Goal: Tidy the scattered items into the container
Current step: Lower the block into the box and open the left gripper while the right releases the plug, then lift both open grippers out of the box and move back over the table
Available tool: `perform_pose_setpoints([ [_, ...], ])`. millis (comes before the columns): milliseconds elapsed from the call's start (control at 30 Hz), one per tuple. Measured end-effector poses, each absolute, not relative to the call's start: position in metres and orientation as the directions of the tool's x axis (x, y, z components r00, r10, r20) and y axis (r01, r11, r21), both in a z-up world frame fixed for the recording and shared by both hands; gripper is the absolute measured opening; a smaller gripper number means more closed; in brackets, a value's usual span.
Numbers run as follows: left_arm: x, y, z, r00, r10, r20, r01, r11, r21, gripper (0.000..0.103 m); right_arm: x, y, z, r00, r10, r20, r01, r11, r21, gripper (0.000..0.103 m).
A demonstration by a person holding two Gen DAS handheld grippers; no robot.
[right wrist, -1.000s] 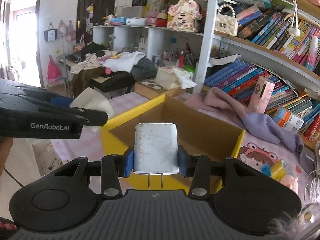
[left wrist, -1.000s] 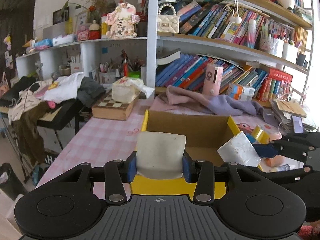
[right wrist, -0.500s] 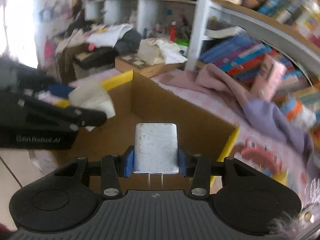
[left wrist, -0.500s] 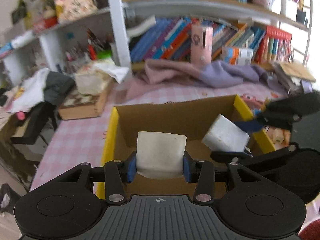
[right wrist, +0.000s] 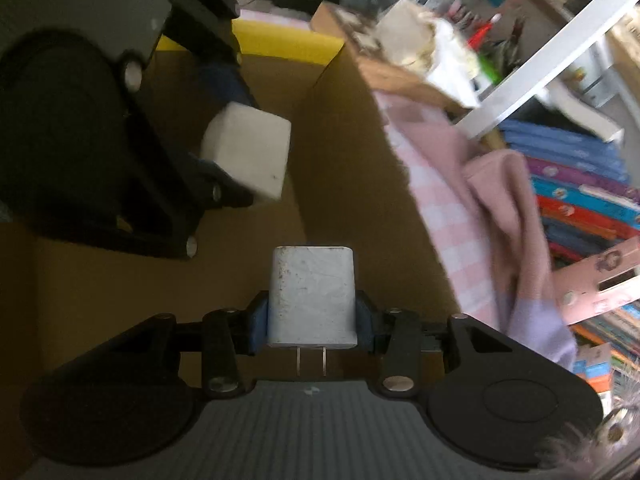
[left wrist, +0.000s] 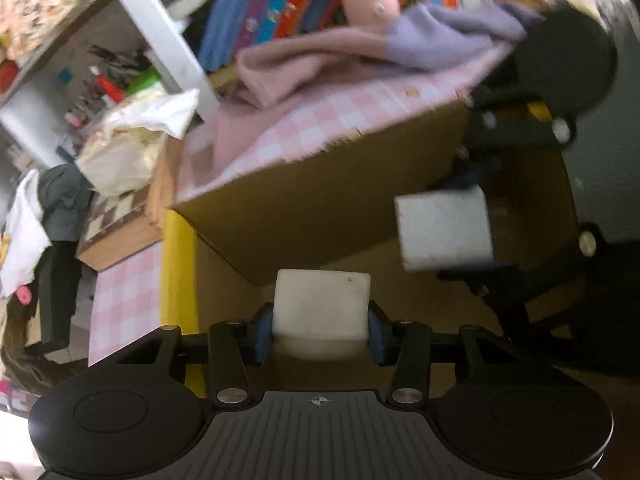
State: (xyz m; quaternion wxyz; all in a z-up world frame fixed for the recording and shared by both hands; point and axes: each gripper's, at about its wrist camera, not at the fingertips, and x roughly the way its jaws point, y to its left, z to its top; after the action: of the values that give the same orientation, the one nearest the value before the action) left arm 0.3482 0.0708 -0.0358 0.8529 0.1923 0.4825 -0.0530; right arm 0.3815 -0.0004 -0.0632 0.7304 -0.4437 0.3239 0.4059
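My left gripper [left wrist: 321,326] is shut on a cream-white block [left wrist: 321,304] and holds it inside the open cardboard box [left wrist: 320,208] with yellow-edged flaps. My right gripper [right wrist: 311,326] is shut on a white plug charger [right wrist: 311,300], prongs toward the camera, also down inside the box [right wrist: 340,184]. Each gripper shows in the other's view: the right one with the charger [left wrist: 444,232] at the right, the left one with the block [right wrist: 246,156] at the upper left. The two grippers are close together over the box floor.
A pink checked tablecloth [left wrist: 328,120] covers the table around the box. A pink and lilac cloth [left wrist: 360,56] lies behind it before shelves of books [left wrist: 280,12]. A chessboard box [left wrist: 120,220] with a bag on it stands at the left.
Both grippers have tilted down and moved from above the box rim deep into the box, each still holding its item. They have come closer together.
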Motion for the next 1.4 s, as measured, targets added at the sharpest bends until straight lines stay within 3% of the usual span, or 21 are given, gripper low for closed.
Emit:
perform_pose_setpoints([
  [167, 0.352, 0.071, -0.035, 0.497, 0.059, -0.865, 0.289, 0.929, 0.23, 0.05, 0.382, 0.001, -0.066, 0.454, 0.29, -0.843, -0.884, 0.264, -0.386, 0.042],
  [233, 0.35, 0.07, -0.033, 0.501, 0.032, -0.865, 0.299, 0.932, 0.207, 0.057, 0.382, -0.001, -0.064, 0.465, 0.298, -0.833, -0.877, 0.281, -0.389, 0.049],
  [267, 0.348, 0.07, -0.031, 0.514, 0.03, -0.857, 0.298, 0.931, 0.211, 0.059, 0.381, -0.001, -0.062, 0.477, 0.304, -0.824, -0.87, 0.292, -0.396, 0.057],
  [333, 0.341, 0.068, -0.026, 0.563, 0.062, -0.824, 0.272, 0.928, 0.256, 0.074, 0.379, -0.002, -0.061, 0.495, 0.31, -0.812, -0.86, 0.31, -0.406, 0.059],
  [400, 0.334, 0.068, -0.019, 0.609, 0.094, -0.787, 0.239, 0.925, 0.295, 0.082, 0.374, -0.006, -0.057, 0.508, 0.312, -0.803, -0.85, 0.334, -0.407, 0.059],
  [700, 0.277, 0.079, 0.032, 0.777, 0.098, -0.622, 0.11, 0.952, 0.287, 0.094, 0.346, -0.025, -0.007, 0.629, 0.372, -0.683, -0.745, 0.541, -0.391, 0.063],
  [1033, 0.201, 0.093, 0.072, 0.857, 0.104, -0.505, 0.026, 0.97, 0.243, 0.099, 0.271, -0.065, 0.048, 0.786, 0.388, -0.48, -0.554, 0.787, -0.272, 0.071],
  [1400, 0.124, 0.105, 0.088, 0.885, 0.103, -0.453, -0.04, 0.989, 0.145, 0.102, 0.183, -0.102, 0.078, 0.855, 0.365, -0.369, -0.44, 0.887, -0.139, 0.079],
])
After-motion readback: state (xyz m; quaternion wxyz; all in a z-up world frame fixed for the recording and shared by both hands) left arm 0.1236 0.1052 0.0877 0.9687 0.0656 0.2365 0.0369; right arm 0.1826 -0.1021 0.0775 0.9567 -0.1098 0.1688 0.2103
